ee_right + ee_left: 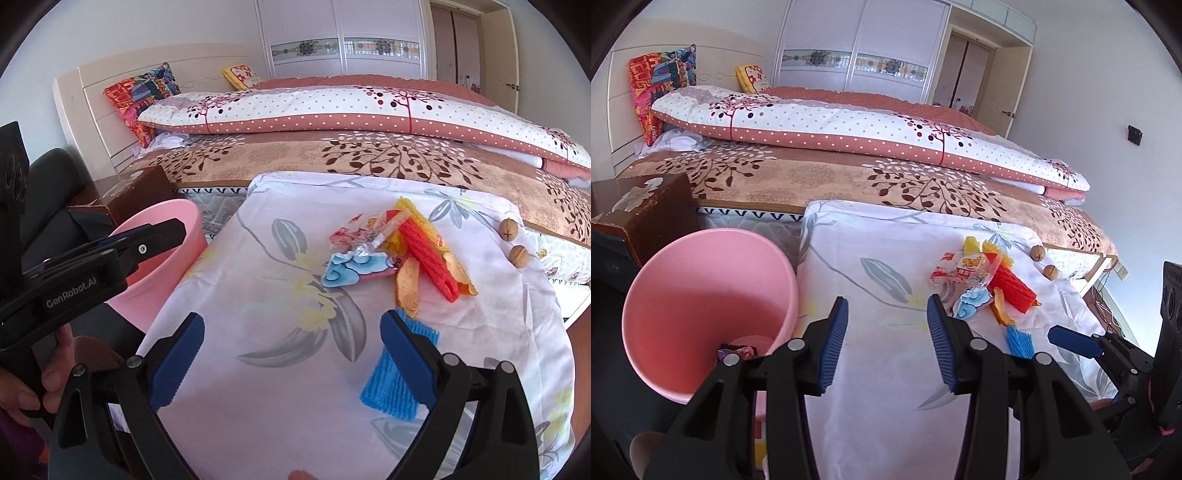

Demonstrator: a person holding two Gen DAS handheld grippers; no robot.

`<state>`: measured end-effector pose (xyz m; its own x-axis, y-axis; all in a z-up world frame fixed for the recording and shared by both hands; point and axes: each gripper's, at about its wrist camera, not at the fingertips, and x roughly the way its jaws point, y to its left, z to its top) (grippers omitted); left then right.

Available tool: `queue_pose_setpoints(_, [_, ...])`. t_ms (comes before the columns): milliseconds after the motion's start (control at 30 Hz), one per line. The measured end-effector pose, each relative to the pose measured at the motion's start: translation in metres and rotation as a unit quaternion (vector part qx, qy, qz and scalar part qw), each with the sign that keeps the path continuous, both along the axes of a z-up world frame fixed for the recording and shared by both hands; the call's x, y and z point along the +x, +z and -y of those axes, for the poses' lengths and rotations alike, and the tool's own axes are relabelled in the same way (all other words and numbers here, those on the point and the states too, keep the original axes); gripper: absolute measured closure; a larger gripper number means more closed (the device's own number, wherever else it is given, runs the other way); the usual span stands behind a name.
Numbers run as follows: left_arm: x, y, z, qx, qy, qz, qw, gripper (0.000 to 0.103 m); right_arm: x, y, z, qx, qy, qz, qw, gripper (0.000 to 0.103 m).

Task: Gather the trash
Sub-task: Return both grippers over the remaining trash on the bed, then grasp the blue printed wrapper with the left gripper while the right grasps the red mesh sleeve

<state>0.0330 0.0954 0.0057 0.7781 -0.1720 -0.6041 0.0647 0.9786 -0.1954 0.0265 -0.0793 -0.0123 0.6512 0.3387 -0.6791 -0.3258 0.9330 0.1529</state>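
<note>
From the left wrist: the left hand-held gripper (886, 321) hangs level over the cloth-covered tabletop (871, 398), jaws spread wide, nothing between them. The pink bin (701, 295) sits just to its left, some scraps in the bottom. The trash pile (982, 284) of wrappers and red foam netting lies ahead to the right, with a blue foam net (1019, 341) nearer. Two walnuts (1043, 262) rest past the pile.

From the right wrist: the right hand-held gripper (291, 343) points forward and slightly down over the cloth, jaws wide and empty. Its right finger overlaps the blue foam net. The pile lies just ahead; the bin stands off the tabletop's left edge, behind the other gripper.
</note>
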Motion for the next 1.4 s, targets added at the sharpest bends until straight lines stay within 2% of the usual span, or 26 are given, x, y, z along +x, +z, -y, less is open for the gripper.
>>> queue_pose_setpoints(133, [0.013, -0.005, 0.02, 0.005, -0.024, -0.009, 0.9996, 0.058, 0.009, 0.001, 0.033, 0.016, -0.042, 0.003, 0.999, 0.009])
queue_pose_setpoints(300, [0.028, -0.01, 0.044, 0.012, -0.057, -0.024, 0.998, 0.058, 0.028, 0.0, 0.076, 0.009, -0.085, -0.004, 0.996, 0.01])
queue_pose_setpoints(433, [0.04, -0.021, 0.06, 0.006, -0.096, -0.048, 0.9943, 0.058, 0.037, -0.008, 0.099, -0.002, -0.088, -0.016, 0.996, 0.012])
queue_pose_setpoints(533, [0.051, -0.034, 0.072, 0.022, -0.114, -0.064, 0.9912, 0.058, 0.04, -0.011, 0.108, -0.008, -0.093, -0.014, 0.995, 0.013])
queue_pose_setpoints(600, [0.059, -0.042, 0.081, 0.03, -0.121, -0.072, 0.9896, 0.058, 0.043, -0.013, 0.112, -0.007, -0.097, -0.017, 0.995, 0.016])
queue_pose_setpoints(800, [0.08, -0.059, 0.093, 0.03, -0.133, -0.094, 0.9862, 0.059, 0.056, -0.019, 0.12, 0.006, -0.097, -0.032, 0.995, 0.017])
queue_pose_setpoints(867, [0.086, -0.064, 0.096, 0.034, -0.134, -0.1, 0.9854, 0.065, 0.059, -0.021, 0.119, -0.003, -0.101, -0.034, 0.994, 0.017])
queue_pose_setpoints(1000, [0.095, -0.072, 0.1, 0.034, -0.13, -0.115, 0.9842, 0.084, 0.072, -0.031, 0.113, -0.003, -0.077, -0.072, 0.994, 0.039])
queue_pose_setpoints(1100, [0.096, -0.075, 0.099, 0.029, -0.127, -0.121, 0.9841, 0.097, 0.077, -0.036, 0.112, 0.009, -0.064, -0.086, 0.994, 0.048])
queue_pose_setpoints(1400, [0.072, -0.056, 0.087, 0.008, -0.127, -0.099, 0.9868, 0.099, 0.09, -0.025, 0.098, 0.002, -0.042, -0.057, 0.997, 0.049])
